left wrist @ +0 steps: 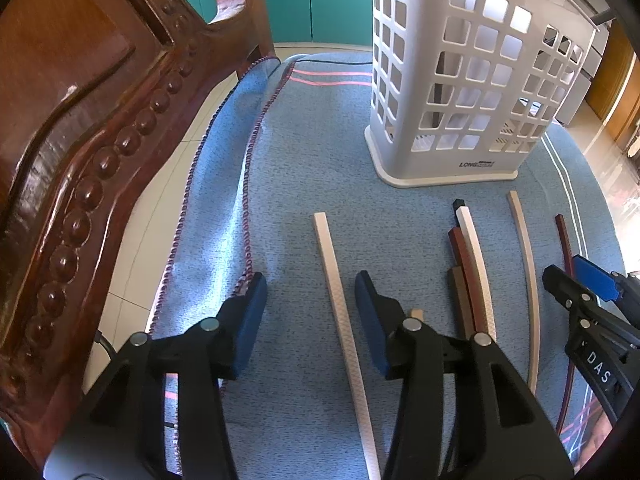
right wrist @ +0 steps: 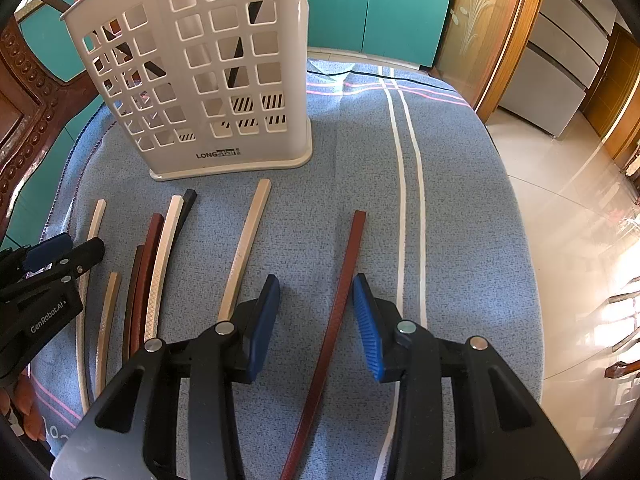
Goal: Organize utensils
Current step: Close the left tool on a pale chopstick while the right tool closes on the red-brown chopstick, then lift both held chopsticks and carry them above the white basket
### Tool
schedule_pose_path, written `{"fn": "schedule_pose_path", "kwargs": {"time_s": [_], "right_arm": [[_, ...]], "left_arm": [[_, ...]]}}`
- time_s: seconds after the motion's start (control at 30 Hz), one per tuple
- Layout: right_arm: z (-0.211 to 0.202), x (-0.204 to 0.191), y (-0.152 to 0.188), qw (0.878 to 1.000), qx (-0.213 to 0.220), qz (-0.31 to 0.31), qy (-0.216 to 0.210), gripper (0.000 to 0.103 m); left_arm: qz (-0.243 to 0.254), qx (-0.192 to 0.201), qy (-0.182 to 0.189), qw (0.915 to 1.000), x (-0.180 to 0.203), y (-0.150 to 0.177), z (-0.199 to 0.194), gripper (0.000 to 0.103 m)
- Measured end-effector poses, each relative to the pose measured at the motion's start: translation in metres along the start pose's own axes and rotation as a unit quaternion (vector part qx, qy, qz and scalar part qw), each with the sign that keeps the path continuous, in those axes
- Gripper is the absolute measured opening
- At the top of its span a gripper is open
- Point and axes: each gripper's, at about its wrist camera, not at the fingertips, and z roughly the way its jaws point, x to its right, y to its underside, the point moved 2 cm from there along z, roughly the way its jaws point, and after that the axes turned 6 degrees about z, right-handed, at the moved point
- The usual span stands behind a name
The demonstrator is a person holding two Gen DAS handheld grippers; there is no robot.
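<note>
Seven chopsticks [right wrist: 244, 248] are counted near the holder [right wrist: 208, 76], an eighth inside being shown only rightward; both grippers' [left wrist: 311, 320] [right wrist: 316, 320] jaws are held open, empty.

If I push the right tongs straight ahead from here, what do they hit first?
The right tongs are open and straddle the reddish-brown chopstick, which lies along their line on the blue cloth. Going lower, they meet that chopstick first. Beyond its far tip the way looks free; the white holder stands left of the line, though depth is uncertain.
</note>
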Motion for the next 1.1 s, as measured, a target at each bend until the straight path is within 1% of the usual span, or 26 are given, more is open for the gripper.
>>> {"fn": "schedule_pose_path", "kwargs": {"time_s": [0.23, 0.4, 0.43, 0.47, 0.5, 0.53, 0.57, 0.63, 0.7, 0.8, 0.93, 1.1], "right_arm": [[-0.001, 0.000, 0.000, 1.000, -0.002, 0.003, -0.006, 0.040], [0.000, 0.003, -0.004, 1.000, -0.003, 0.001, -0.007, 0.039], [0.001, 0.004, -0.004, 1.000, -0.003, 0.002, -0.008, 0.037], [0.001, 0.006, -0.005, 1.000, -0.003, 0.003, -0.009, 0.030], [0.001, 0.007, -0.006, 1.000, -0.003, 0.004, -0.011, 0.025], [0.000, 0.007, -0.006, 1.000, -0.004, 0.006, -0.015, 0.016], [0.001, 0.008, -0.006, 1.000, -0.005, 0.009, -0.020, 0.011], [0.001, 0.010, -0.008, 1.000, -0.007, 0.013, -0.027, 0.010], [0.002, 0.011, -0.009, 0.999, -0.006, 0.015, -0.031, 0.009], [0.001, 0.013, -0.012, 0.999, -0.004, 0.018, -0.040, 0.007], [-0.006, 0.019, -0.016, 0.999, 0.013, 0.026, -0.044, 0.006], [-0.016, 0.021, -0.018, 0.998, 0.032, 0.034, -0.050, 0.007]], "left_arm": [[-0.004, -0.001, 0.014, 0.9999, 0.002, 0.000, 0.000, 0.047], [-0.002, -0.001, 0.016, 0.9999, 0.003, -0.001, 0.001, 0.047], [-0.003, 0.000, 0.017, 0.9998, 0.003, -0.001, 0.001, 0.044], [-0.004, 0.001, 0.020, 0.9998, 0.003, -0.001, 0.001, 0.042], [-0.005, 0.001, 0.025, 0.9997, 0.003, -0.001, 0.001, 0.040], [-0.006, 0.002, 0.025, 0.9997, 0.003, -0.002, 0.001, 0.037], [-0.007, 0.003, 0.023, 0.9997, 0.003, -0.002, 0.000, 0.035], [-0.009, 0.005, 0.026, 0.9996, 0.002, -0.002, 0.000, 0.019], [-0.009, 0.006, 0.034, 0.9994, 0.002, -0.002, -0.002, 0.010], [-0.011, 0.014, 0.047, 0.9987, 0.005, -0.002, -0.005, 0.008], [-0.010, 0.033, 0.040, 0.9986, 0.007, -0.004, -0.014, 0.007], [-0.020, 0.050, 0.045, 0.9976, 0.003, -0.005, -0.027, 0.007]]}}
